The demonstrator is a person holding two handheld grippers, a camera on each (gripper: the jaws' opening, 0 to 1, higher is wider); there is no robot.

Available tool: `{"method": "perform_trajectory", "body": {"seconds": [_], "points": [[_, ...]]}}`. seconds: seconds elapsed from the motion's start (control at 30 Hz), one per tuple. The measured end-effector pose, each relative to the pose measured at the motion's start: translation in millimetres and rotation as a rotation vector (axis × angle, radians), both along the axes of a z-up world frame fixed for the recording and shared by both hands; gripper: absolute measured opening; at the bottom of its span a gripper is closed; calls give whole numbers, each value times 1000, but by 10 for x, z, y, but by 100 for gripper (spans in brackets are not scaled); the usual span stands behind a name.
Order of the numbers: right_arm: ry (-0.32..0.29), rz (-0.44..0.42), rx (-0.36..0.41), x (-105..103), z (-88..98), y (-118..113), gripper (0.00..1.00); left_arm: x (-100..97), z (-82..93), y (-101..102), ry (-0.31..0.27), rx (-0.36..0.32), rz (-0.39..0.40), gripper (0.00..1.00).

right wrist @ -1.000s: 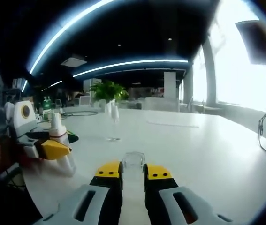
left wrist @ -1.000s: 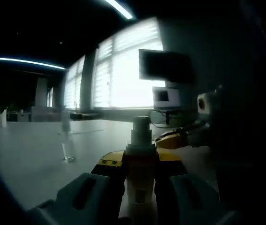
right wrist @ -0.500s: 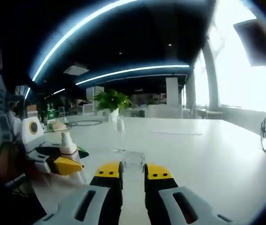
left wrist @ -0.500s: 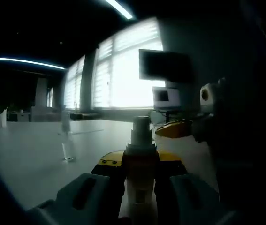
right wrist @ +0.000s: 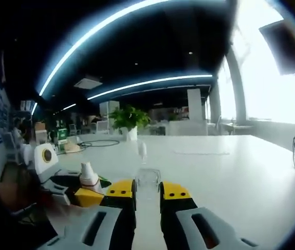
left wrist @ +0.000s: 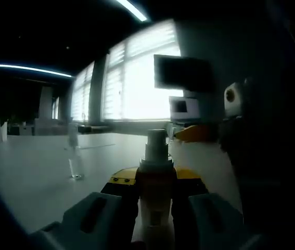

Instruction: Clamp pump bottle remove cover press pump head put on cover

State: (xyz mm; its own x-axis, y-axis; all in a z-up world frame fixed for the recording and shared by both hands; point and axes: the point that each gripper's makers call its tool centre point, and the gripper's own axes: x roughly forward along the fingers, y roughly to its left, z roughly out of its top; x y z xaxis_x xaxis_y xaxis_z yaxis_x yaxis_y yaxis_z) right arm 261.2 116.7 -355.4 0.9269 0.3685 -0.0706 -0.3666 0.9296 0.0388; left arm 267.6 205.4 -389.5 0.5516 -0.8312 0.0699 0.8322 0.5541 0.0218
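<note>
Bare table (right wrist: 230, 172) ahead; plant (right wrist: 128, 117) stands far off.

Two grippers are counted: the left gripper (left wrist: 155, 195) and the right gripper (right wrist: 147, 195). One pump bottle (left wrist: 155, 172) is counted, clamped between the left jaws, and one clear cover (right wrist: 148, 177) is counted, pinched between the right jaws. One table (right wrist: 230, 166) is seen. One clear bottle (left wrist: 75, 156) is counted standing on it. One potted plant (right wrist: 128, 119) is noted, and one dark screen (left wrist: 182, 73) by the window.
</note>
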Motion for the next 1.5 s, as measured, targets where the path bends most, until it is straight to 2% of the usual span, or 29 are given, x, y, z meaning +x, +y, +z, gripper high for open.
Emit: {"method": "perform_trajectory", "body": {"seconds": [0.63, 1.17, 1.5], "points": [[-44, 38, 15, -127, 260, 208, 12, 5, 0, 6, -1, 0, 0, 14], [-63, 79, 1, -148, 358, 339, 12, 0, -1, 1, -2, 1, 0, 14], [-71, 127, -13, -145, 416, 543, 12, 3, -2, 6, -3, 1, -1, 14]]}}
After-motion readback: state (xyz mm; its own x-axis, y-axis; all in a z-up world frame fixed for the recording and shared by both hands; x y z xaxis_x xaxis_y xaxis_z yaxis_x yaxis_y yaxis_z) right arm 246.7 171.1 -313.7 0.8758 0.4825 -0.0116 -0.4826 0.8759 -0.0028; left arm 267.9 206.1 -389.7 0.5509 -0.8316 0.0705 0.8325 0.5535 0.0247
